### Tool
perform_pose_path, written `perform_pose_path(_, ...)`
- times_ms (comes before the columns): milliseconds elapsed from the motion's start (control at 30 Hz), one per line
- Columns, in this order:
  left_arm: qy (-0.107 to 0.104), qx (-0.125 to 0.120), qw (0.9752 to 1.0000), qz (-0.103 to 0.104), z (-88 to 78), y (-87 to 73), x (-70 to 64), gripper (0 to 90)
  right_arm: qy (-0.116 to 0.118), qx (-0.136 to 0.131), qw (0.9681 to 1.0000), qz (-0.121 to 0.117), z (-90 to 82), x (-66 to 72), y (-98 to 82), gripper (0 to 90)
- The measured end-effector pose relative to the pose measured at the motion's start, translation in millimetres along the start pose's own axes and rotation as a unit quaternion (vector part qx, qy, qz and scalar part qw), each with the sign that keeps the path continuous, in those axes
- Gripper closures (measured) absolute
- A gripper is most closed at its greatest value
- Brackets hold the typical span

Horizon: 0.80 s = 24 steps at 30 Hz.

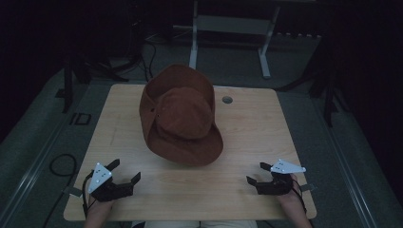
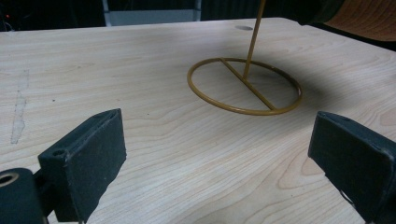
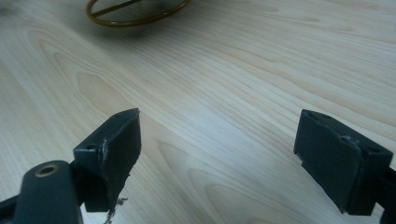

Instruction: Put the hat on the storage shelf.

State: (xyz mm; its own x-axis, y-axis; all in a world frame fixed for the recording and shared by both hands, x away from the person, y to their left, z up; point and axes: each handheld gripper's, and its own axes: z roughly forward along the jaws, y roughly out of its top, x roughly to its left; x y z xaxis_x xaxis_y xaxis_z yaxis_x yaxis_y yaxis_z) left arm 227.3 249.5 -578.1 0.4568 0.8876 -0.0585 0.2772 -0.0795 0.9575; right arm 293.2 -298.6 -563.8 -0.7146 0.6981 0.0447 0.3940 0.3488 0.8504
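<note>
At the left of the high view, the left hand-held gripper rested near the close edge of the wooden counter, its jaws spread wide with nothing between them, its grey three-cornered plate uppermost and the person's left hand behind it at the counter's edge. In the left gripper view the same two black jaws stood far apart over bare wood, and ahead of them and somewhat to their right lay a gold wire ring base flat on the counter, crossed by a single bar from which a thin upright rod rose out of the frame. A brown brimmed hat sat forward of both hand-held grippers and between them, nearer the left one, well apart from each; its brim hung over the centre of the counter, and an edge of it showed at the upper right of the left gripper view. A small round hole in the counter lay just beyond the hat, on the side of the right hand-held gripper. At the right, the right hand-held gripper likewise rested near the close edge, jaws wide and empty, its grey plate on top. In the right gripper view the ring base lay ahead and to the left of its jaws, cut off by the top edge.
</note>
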Motion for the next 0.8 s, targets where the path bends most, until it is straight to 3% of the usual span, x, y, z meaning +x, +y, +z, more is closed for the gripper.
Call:
perform_pose_path(167,0.001,0.001,1.0000,0.000,-0.5,-0.2,0.5,4.7,-0.021,-0.004,0.9998,0.001,-5.5,-3.6,-4.8,14.7)
perform_pose_path(200,0.001,0.000,1.0000,-0.002,-0.7,-0.4,0.5,4.7,-0.035,-0.003,0.9994,-0.004,-5.6,-4.6,-6.1,14.7)
perform_pose_path(367,0.000,0.001,1.0000,-0.001,-1.2,-0.9,-1.2,4.7,-0.052,0.008,0.9984,-0.021,-1.4,-2.6,-7.8,14.7)
perform_pose_path(467,-0.001,0.000,1.0000,0.000,-1.6,-0.6,-1.5,4.7,-0.054,0.015,0.9976,-0.042,2.1,2.5,-7.4,14.3)
perform_pose_path(800,-0.002,-0.001,1.0000,-0.002,-2.2,-0.8,-0.8,4.7,-0.054,0.014,0.9979,-0.033,1.3,-1.5,-8.4,14.3)
